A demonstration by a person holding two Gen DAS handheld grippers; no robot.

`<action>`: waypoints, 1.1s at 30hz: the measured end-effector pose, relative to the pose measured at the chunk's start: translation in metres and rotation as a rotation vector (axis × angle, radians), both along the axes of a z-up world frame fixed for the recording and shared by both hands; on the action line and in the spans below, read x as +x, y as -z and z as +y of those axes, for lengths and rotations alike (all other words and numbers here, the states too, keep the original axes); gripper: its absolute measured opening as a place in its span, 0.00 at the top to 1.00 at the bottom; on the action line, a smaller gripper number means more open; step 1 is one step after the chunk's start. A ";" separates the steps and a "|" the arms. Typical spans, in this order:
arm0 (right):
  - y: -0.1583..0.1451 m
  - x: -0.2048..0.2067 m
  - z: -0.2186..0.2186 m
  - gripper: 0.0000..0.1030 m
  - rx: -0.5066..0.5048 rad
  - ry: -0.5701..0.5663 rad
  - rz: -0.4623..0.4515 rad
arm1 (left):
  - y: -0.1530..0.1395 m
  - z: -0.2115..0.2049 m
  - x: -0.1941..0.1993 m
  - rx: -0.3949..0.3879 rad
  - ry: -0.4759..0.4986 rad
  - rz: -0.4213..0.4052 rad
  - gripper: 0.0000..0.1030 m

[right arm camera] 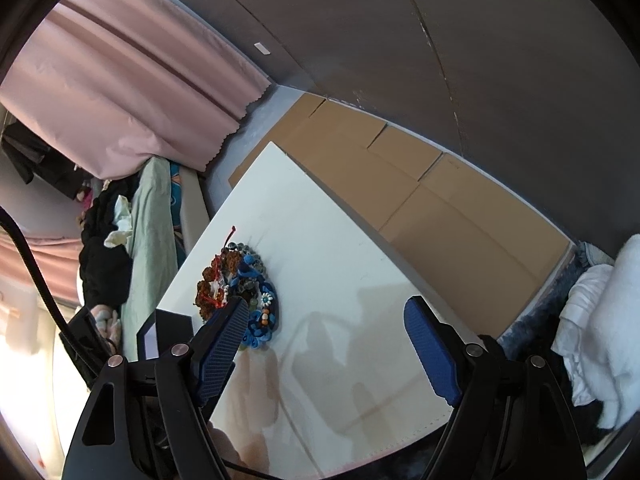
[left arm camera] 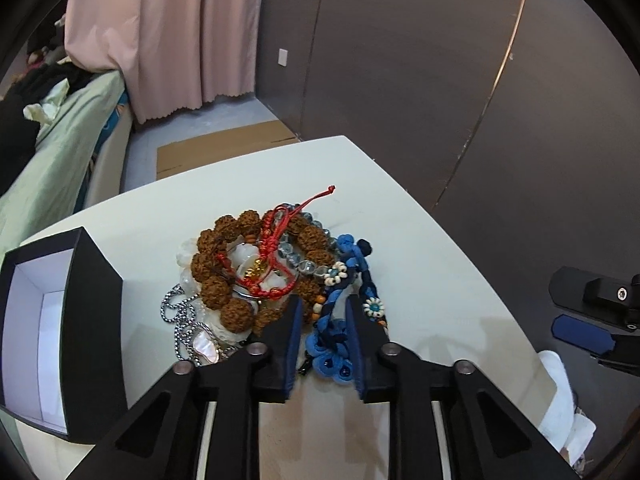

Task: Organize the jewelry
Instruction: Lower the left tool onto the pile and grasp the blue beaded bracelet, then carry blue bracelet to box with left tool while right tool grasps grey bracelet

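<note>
We see the left claw (left arm camera: 322,312) down in the jewelry pile (left arm camera: 264,268), its two fingers drawn in close around the blue braided cord bracelet (left arm camera: 334,344). The blue pads appear to press on the knotted cord from both sides, so we read it as grasping that bracelet, though the cord's lower end is hidden behind the finger bases. The pile lies near the middle of the white surface (left arm camera: 420,248): brown seed beads (left arm camera: 216,268), a red cord (left arm camera: 276,236), clear glass beads (left arm camera: 304,264) and a steel chain (left arm camera: 180,312) tangled together, with pale pieces underneath that we cannot make out. An open black box (left arm camera: 60,320) with a white inside stands just left of the pile, cut off at the frame edge.

The right claw (right arm camera: 324,344) hangs released over bare surface, fingers wide apart, nothing between them. Its left finger (right arm camera: 222,344) covers part of the pile in that view.
</note>
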State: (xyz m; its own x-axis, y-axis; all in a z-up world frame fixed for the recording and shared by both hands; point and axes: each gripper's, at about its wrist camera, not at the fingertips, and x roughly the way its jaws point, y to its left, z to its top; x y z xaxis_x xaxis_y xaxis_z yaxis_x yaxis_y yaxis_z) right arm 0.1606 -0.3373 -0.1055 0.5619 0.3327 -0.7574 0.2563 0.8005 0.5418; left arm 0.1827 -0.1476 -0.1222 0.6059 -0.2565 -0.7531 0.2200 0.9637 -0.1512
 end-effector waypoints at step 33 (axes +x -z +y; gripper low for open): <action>0.056 0.055 0.070 0.54 0.400 0.048 0.043 | -0.082 0.142 -0.045 -0.204 -0.190 -0.128 0.96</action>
State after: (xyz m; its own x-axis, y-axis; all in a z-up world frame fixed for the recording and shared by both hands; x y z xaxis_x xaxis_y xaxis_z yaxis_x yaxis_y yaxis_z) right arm 0.2154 -0.2669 -0.1616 0.5544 0.5798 -0.5971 0.3181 0.5154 0.7957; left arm 0.1380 -0.0058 -0.0402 0.7443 -0.2672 -0.6120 0.0686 0.9422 -0.3280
